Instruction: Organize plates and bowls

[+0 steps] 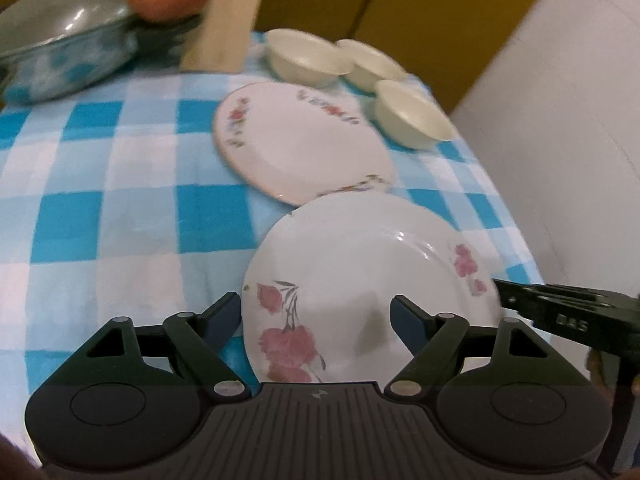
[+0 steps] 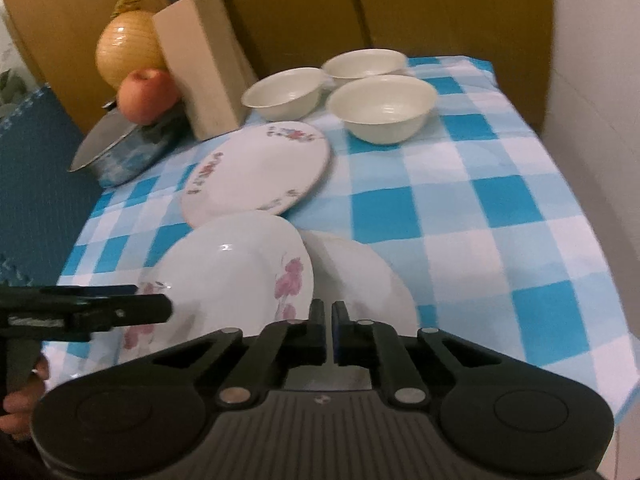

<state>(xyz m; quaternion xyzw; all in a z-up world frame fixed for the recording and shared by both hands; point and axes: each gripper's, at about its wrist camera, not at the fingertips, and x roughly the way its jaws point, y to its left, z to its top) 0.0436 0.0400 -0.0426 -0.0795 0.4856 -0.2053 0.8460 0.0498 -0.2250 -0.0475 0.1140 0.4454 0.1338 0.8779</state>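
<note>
**Two near plates at the table edge, right tongs pinched on the plain one**

Left gripper [image 1: 316,316]: fingers spread wide, straddling the pink-flower plate [image 1: 368,280] — one pad just outside its left rim, the other over its face. Can't tell if either pad touches. That plate is tilted, its right side propped on the plain plate [image 2: 360,280].

Right gripper [image 2: 328,330]: fingers nearly together, thin gap between, at the near rim of the plain plate — reads as clamped on that rim, though the contact is partly hidden by the fingers.

Layout from the right wrist view, on the blue-checked cloth [image 2: 460,208]:
- rose-rimmed plate [image 2: 256,172] flat, at 12 o'clock from the two near plates, just beyond them
- three cream bowls [image 2: 382,108] clustered at 1 o'clock, upright, separate, close to each other
- knife block [image 2: 200,68] at 11 o'clock, with an onion [image 2: 128,52] and an apple [image 2: 146,94] beside it; the apple sits on the lidded pot [image 2: 124,152]

Both views slightly motion-blurred.
</note>
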